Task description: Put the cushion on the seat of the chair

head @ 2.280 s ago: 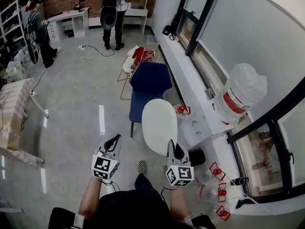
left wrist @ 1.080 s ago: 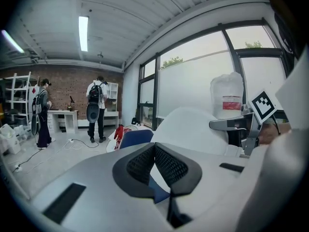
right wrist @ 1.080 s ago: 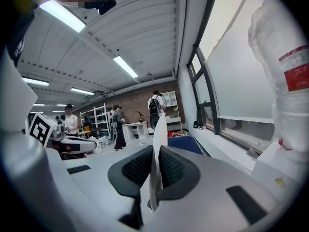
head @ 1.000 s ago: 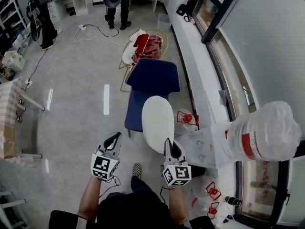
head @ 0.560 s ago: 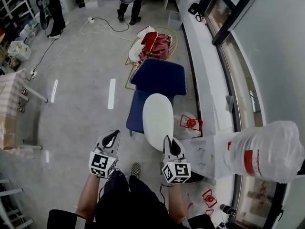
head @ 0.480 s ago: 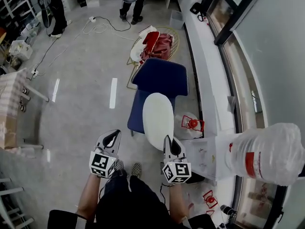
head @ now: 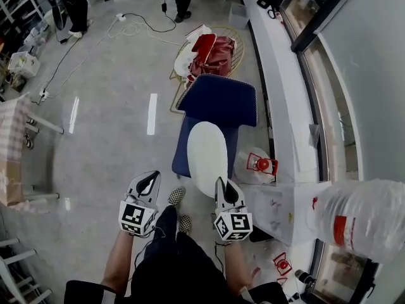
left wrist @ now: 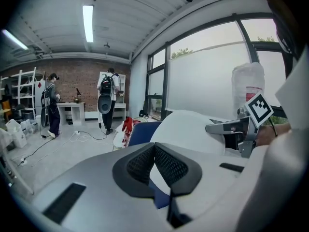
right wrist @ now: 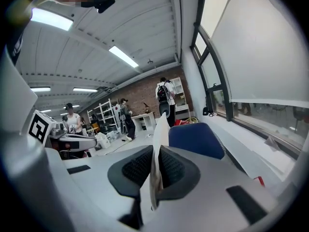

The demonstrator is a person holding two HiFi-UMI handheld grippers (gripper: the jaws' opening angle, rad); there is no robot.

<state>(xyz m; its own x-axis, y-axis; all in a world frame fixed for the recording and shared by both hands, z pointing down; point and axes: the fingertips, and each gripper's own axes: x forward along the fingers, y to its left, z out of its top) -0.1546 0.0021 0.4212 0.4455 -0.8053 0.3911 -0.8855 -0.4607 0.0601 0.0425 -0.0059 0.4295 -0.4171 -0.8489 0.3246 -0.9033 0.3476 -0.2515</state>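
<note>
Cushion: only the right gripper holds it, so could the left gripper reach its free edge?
Probably yes: the left gripper hangs beside the cushion, near its left edge, with nothing standing between them.

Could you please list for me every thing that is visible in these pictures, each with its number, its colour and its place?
cushion: one, white, over the chair's seat in the head view
chair: one, blue, ahead of the person
cloth heap: one, red and white, on a yellowish wire frame behind the chair
bottle: one, clear with a red label, lower right
small red things: several, on the floor right of the chair
floor strips: two, white, left of the chair
people: two, dark clothes, far end of the room
left gripper: one, grey, jaws together, empty
right gripper: one, grey, shut on the cushion's near edge
shoes: two, checkered, on the floor below the grippers
</note>
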